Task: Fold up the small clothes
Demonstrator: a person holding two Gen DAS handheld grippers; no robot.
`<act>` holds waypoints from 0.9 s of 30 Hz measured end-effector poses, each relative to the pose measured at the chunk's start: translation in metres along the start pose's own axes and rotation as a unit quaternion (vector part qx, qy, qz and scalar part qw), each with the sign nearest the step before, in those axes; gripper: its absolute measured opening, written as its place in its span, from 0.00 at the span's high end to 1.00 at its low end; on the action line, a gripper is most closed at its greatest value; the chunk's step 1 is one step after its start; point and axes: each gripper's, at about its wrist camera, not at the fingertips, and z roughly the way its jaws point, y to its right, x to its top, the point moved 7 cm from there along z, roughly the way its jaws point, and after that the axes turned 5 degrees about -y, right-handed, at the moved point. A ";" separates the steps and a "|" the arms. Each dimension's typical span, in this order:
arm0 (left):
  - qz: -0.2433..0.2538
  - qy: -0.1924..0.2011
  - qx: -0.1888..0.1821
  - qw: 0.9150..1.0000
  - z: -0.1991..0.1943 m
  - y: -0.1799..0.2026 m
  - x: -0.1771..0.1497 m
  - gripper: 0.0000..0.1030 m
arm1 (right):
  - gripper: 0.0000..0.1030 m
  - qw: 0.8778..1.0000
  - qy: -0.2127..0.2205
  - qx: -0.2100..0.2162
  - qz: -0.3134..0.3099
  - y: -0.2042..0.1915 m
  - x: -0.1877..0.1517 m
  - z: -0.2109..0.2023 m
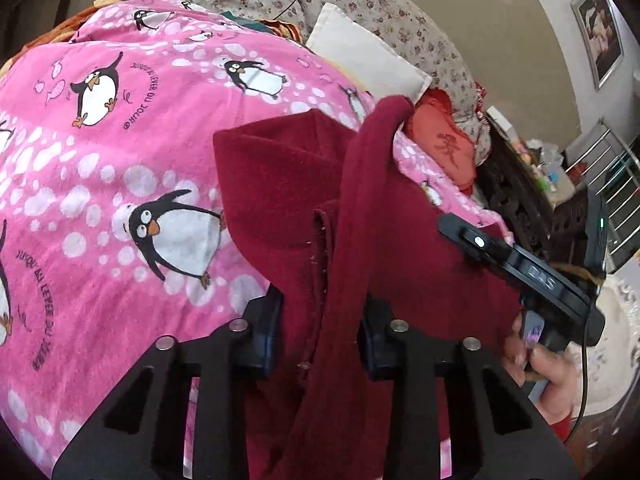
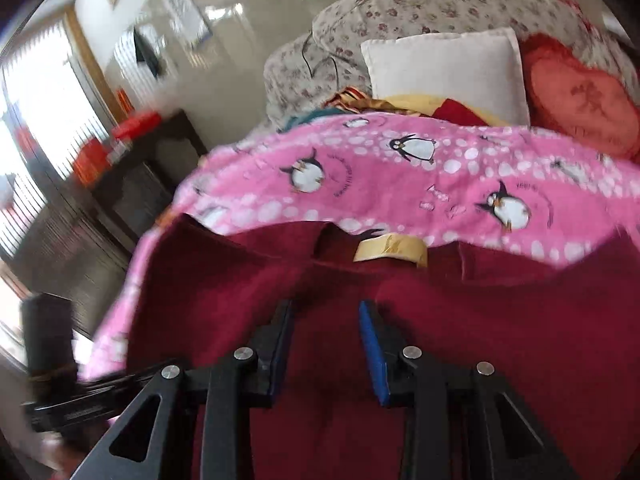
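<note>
Between the two fingers of the left hand-held gripper point(image 1: 320, 328) runs a long strip of the dark red top point(image 1: 280, 200). The strip looks like a sleeve, and it goes up and away from the fingers like a rope. I think the fingers pinch it so the sleeve can be laid over the middle of the top. The rest of the top lies flat on the pink penguin blanket point(image 1: 120, 160), which gives it a soft, wide place to be folded. On the right side of this view, the other hand-held gripper point(image 1: 476, 242) rests on the top, maybe to keep it from sliding. A white pillow point(image 1: 360, 52) and a red cushion point(image 1: 444, 148) sit behind the blanket.

From the right wrist view, the right hand-held gripper point(image 2: 326, 344) has its fingers spread apart, with red cloth under the gap. It pinches nothing that I can see. The top fills the near part of this view. It looks thick and fuzzy, like fleece, and is one plain color. A tan label point(image 2: 390, 248) shows at the neck, close to the blanket edge. This view is a bit blurry.
</note>
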 end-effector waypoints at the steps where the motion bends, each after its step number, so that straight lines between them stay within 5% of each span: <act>1: 0.000 0.003 -0.003 1.000 -0.004 0.004 -0.001 0.73 | 0.66 1.000 0.004 0.025 0.014 0.000 -0.003 -0.008; 5: 0.017 0.022 -0.021 0.999 -0.023 0.037 -0.010 0.75 | 0.35 0.987 0.018 0.133 0.086 -0.004 -0.010 -0.036; 11: 0.137 0.061 0.015 0.989 -0.019 0.120 -0.036 0.75 | 0.24 0.947 0.046 0.264 0.176 -0.005 -0.020 -0.073; 15: 0.182 0.025 0.021 0.983 0.016 0.149 -0.060 0.62 | 0.21 0.940 0.069 0.260 0.208 0.014 -0.031 -0.079; 17: 0.193 0.011 -0.006 0.981 0.021 0.157 -0.070 0.43 | 0.20 0.937 0.060 0.260 0.225 0.022 -0.038 -0.075; 21: 0.176 -0.010 -0.087 0.980 0.002 0.158 -0.082 0.34 | 0.20 0.939 0.058 0.266 0.209 0.019 -0.046 -0.082; 23: 0.185 -0.005 -0.071 0.980 -0.015 0.150 -0.089 0.34 | 0.18 0.942 0.061 0.267 0.195 0.014 -0.049 -0.088; 27: 0.215 0.044 0.023 0.975 -0.038 0.124 -0.098 0.34 | 0.17 0.953 0.054 0.248 0.163 0.008 -0.060 -0.092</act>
